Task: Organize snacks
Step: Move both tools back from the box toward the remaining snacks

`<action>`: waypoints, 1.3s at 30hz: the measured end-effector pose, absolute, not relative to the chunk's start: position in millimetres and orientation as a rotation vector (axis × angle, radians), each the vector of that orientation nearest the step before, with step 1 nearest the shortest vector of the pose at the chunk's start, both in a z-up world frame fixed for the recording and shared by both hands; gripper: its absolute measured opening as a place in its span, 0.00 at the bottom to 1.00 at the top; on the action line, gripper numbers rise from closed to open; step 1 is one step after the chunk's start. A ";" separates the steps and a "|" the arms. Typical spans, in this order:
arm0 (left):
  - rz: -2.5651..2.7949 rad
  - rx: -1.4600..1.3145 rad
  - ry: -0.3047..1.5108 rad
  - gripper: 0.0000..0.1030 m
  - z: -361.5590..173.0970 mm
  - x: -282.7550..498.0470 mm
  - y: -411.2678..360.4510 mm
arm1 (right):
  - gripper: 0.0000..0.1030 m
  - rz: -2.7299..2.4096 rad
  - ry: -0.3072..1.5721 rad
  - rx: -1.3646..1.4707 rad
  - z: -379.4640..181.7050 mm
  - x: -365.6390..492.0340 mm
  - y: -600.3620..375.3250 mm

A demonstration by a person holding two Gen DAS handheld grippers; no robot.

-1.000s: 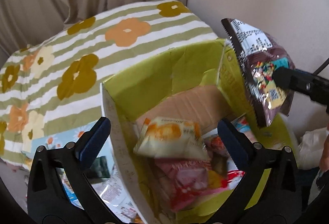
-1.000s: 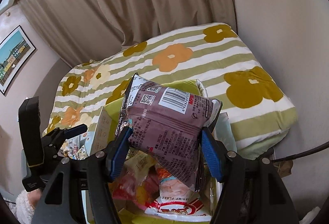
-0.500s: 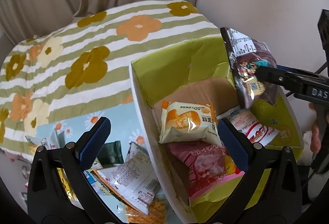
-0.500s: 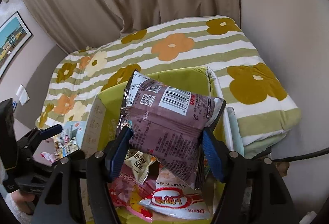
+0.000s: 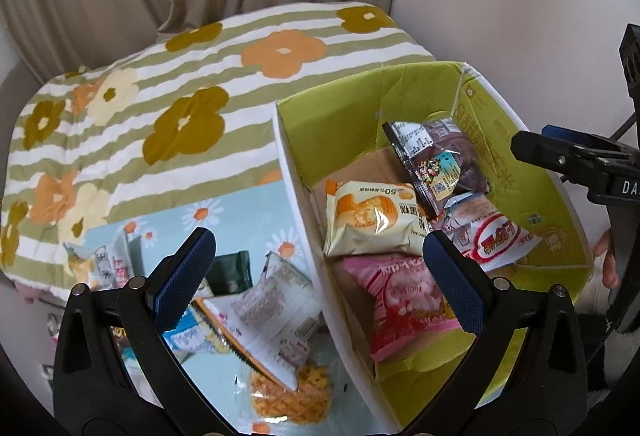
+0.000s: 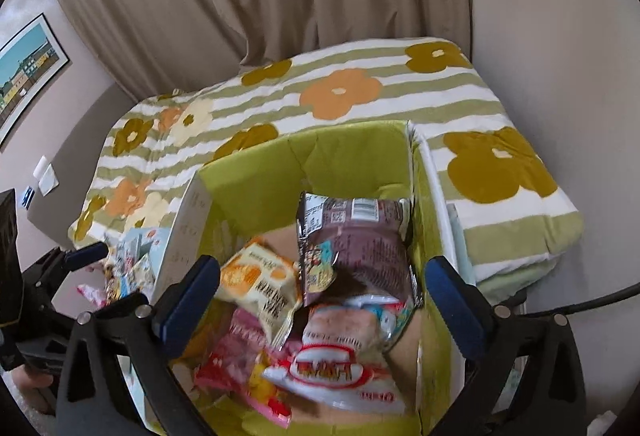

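Snack box, the lime-green open cardboard box (image 6: 352, 155), sits on the bed right under your right hand-held gripper (image 6: 320, 300). Its jaws are opening, already spread wide, pads touching nothing. The shiny purple-brown snack bag with a barcode (image 6: 360, 248) lies loose below and between them in the box, leaning against the far right wall on top of the other packs. Just beside it: a pale yellow pastry pack with orange print (image 6: 260, 284), a white-and-red shrimp-flake bag (image 6: 340, 356), and a pink wrapper (image 6: 236, 352) nearest you.

Your left hand-held gripper (image 5: 316, 276) is also wide open and holds nothing. It straddles the box's white left wall. Outside that wall, on a light blue daisy-print sheet (image 5: 224, 211), several packs lie loose: a white printed pouch (image 5: 272, 312), a dark green packet (image 5: 230, 272), and a yellow waffle-pattern snack (image 5: 292, 400). Beyond is the green-and-white striped flower quilt (image 5: 180, 91).
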State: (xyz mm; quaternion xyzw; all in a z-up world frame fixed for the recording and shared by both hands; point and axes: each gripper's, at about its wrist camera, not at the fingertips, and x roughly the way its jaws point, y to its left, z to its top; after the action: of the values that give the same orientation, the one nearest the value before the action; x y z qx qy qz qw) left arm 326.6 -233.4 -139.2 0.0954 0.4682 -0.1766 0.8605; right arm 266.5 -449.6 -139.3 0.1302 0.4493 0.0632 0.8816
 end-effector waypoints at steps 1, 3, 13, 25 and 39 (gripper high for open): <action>-0.364 0.197 0.977 1.00 -135.9 322.5 -231.6 | 0.99 0.137 0.927 0.266 -134.9 262.6 -448.7; -0.353 0.191 0.966 1.00 -129.5 317.0 -228.3 | 0.99 0.147 0.909 0.260 -126.5 255.7 -446.6; -0.222 0.147 0.912 1.00 -94.8 269.8 -188.8 | 0.99 0.270 0.839 0.200 -88.6 231.0 -412.9; -0.030 0.101 0.897 1.00 -85.9 219.8 -82.8 | 0.99 0.452 0.792 0.141 -72.7 223.4 -320.7; -0.057 0.135 0.950 1.00 -130.2 222.3 68.7 | 0.99 0.410 0.845 0.146 -103.1 224.2 -183.8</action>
State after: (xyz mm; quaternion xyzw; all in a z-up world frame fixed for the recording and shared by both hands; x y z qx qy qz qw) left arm 222.3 68.7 -130.2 0.0649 0.4570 -0.0275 0.8867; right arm 224.2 -183.8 -103.1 0.0703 0.4070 0.1976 0.8890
